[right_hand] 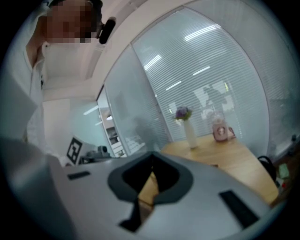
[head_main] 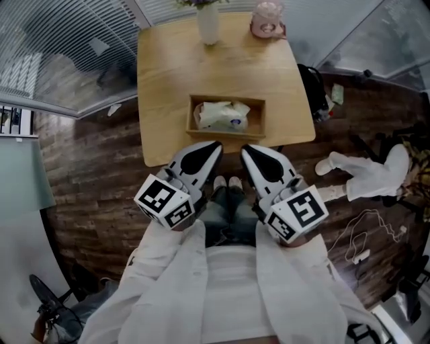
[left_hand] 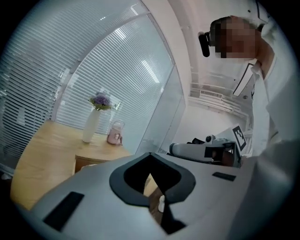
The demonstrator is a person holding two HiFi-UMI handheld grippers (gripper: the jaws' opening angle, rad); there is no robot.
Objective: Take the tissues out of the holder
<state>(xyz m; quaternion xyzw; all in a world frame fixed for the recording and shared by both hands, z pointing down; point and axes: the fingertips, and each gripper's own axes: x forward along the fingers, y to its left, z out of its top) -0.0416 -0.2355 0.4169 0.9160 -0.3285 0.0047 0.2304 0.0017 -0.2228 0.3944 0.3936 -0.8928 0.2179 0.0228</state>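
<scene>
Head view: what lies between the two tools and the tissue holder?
Only bare tabletop separates the left tool and right tool from the holder, as the head view shows.

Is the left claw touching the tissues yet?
Apart. The head view shows the left claw stopping short of the tissues, with the front wall of the holder visible between them.

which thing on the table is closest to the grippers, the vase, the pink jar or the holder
The wooden holder with the tissues in it, at the near edge of the table. The vase and the pink jar stand at the far edge.
</scene>
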